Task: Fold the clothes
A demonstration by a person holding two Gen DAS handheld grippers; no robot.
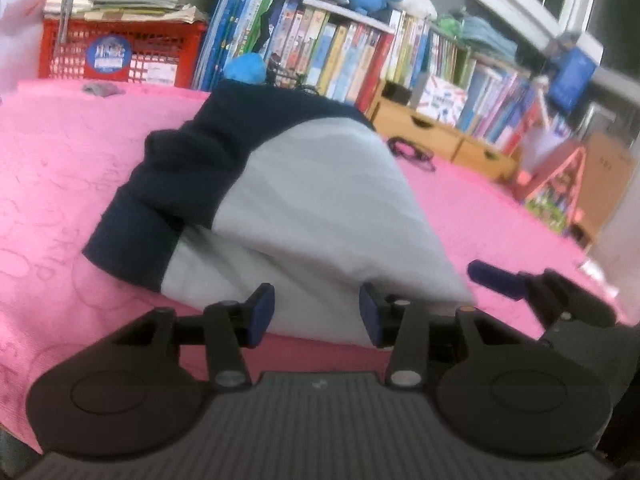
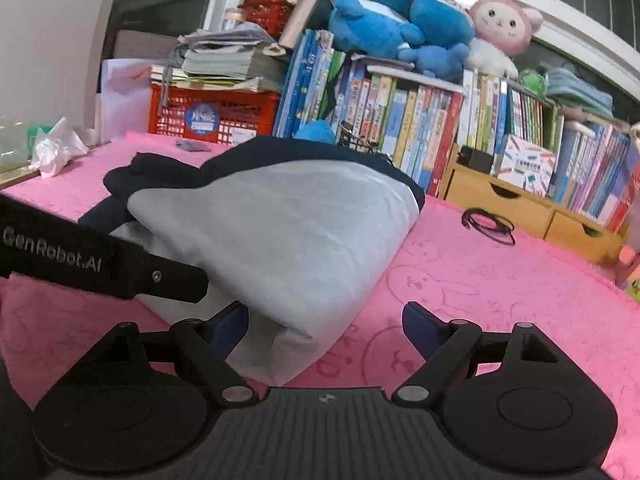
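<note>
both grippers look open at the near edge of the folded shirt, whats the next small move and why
Probably draw both grippers back: the grey and navy shirt already lies folded on the pink cover, and neither the left gripper nor the right gripper pinches it.

light: even, indoor, soft shadows | blur: left view smeared, right sharper | edges: fisheye-bent, dark corners
</note>
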